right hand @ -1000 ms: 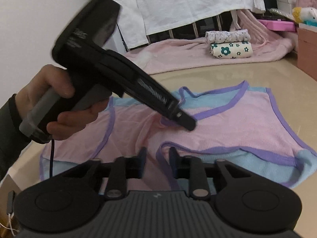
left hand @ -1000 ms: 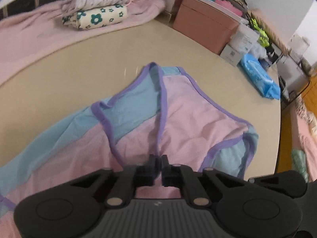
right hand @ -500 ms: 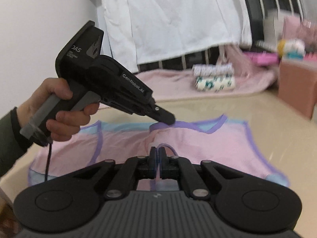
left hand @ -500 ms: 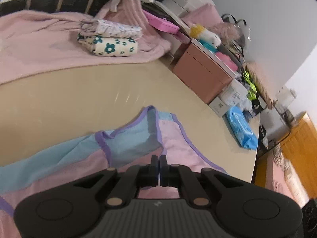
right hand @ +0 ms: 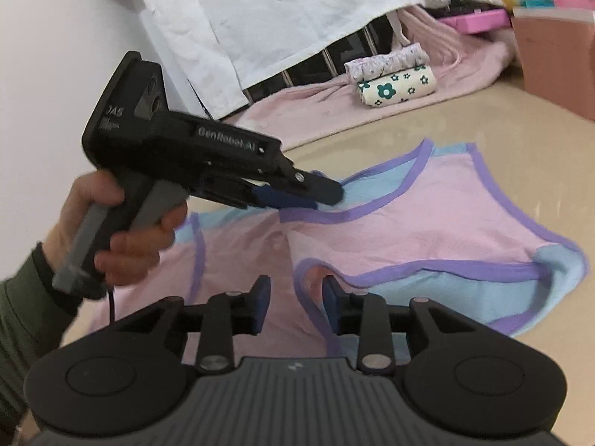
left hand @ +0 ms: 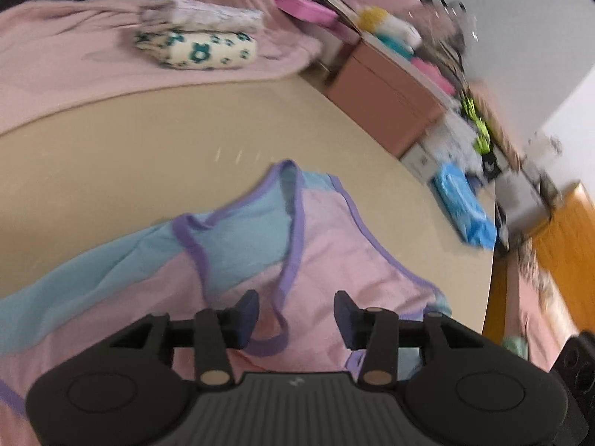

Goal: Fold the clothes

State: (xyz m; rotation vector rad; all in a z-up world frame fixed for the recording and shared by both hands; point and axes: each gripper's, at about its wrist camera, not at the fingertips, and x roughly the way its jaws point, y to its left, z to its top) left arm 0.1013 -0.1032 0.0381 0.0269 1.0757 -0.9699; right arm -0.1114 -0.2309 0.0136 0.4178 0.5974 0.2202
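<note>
At the far left of the right wrist view a hand (right hand: 111, 238) in a dark green sleeve grips the left claw (right hand: 323, 195), which reaches in from the left above the sleeveless top (right hand: 427, 215). Its fingers are opening and stand apart over the purple-trimmed neckline, a loop of which lies between the pads in its own view, untouched; I judge it is letting the cloth go after laying it down. The top, pink with light blue panels and purple binding, lies spread on the bench (left hand: 111, 171), one side turned over onto the middle so the armhole faces inward, which looks like the first lengthwise fold.

The right claw (right hand: 295, 304) hovers low over the near hem, its fingers also parting, with a purple-edged fold between them but not pinched.

The bench is smooth, glossy beige with a curved edge. Behind it a pink blanket (right hand: 305, 111) carries two folded garments (right hand: 394, 78), likely the finished pile. A white sheet (right hand: 279, 18) hangs behind. To the right sit a salmon storage box (left hand: 386, 100), a blue wipes pack (left hand: 465, 208) and blurred clutter, with an orange wooden door (left hand: 572, 245) beyond.
</note>
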